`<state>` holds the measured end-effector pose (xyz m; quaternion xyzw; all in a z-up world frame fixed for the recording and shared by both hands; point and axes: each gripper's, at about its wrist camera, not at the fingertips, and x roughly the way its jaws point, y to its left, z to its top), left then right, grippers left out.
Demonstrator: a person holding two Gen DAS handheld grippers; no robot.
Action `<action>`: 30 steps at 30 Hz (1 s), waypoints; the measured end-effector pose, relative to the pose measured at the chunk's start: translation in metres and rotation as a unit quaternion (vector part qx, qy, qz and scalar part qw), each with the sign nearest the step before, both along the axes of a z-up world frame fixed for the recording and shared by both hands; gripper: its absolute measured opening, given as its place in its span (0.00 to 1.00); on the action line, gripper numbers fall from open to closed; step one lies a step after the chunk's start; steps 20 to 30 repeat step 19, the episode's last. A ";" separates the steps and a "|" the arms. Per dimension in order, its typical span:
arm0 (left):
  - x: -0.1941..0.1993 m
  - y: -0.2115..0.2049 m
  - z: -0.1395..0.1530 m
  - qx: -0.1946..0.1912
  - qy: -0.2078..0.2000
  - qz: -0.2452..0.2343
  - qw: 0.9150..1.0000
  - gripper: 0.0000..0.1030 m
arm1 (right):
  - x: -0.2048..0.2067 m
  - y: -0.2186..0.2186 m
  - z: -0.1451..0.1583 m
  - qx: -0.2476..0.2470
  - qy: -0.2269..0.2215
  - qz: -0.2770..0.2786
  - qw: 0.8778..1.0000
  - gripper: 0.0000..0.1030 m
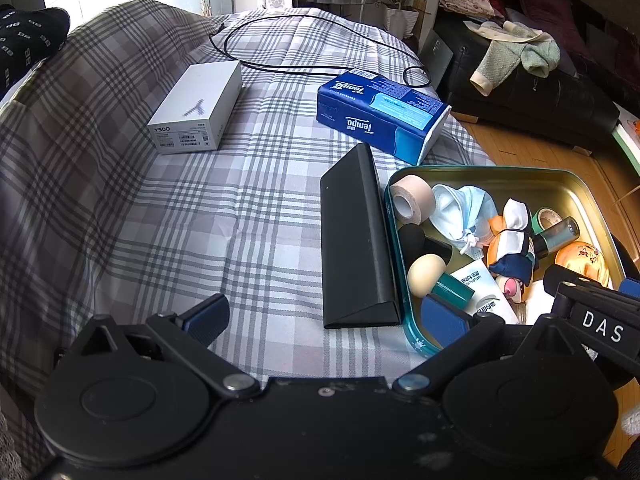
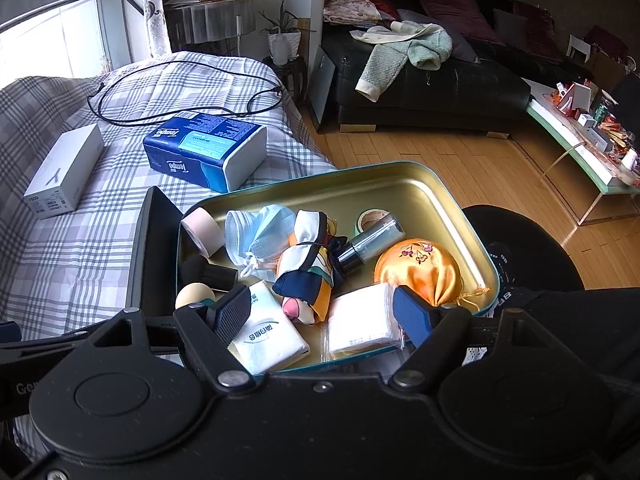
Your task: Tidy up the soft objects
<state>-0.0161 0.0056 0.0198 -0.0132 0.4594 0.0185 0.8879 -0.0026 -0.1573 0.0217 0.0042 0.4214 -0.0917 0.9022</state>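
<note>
A teal tin with a gold inside sits at the bed's right edge, with its black lid leaning against its left side. The tin holds a blue face mask, a patterned silk scarf, an orange satin pouch, two white tissue packets, a tan tape roll and a dark bottle. My right gripper hangs open over the tin's near end, gripping nothing. My left gripper stands open above the lid's near end and the tin.
A blue Tempo tissue pack, a white phone box and a black cable lie on the plaid bedspread. Right of the bed are a wooden floor, a black sofa with clothes and a cluttered glass table.
</note>
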 end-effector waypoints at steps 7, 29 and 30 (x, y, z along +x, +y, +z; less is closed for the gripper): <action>0.000 0.000 0.000 0.000 0.000 0.000 1.000 0.99 | 0.000 0.000 0.000 0.000 0.000 0.000 1.000 0.73; -0.002 -0.001 -0.002 0.004 0.000 -0.001 1.000 0.99 | 0.000 0.001 0.000 0.000 0.000 0.000 1.000 0.73; -0.002 -0.001 -0.002 0.004 0.000 -0.001 1.000 0.99 | 0.000 0.001 0.000 0.000 0.000 0.000 1.000 0.73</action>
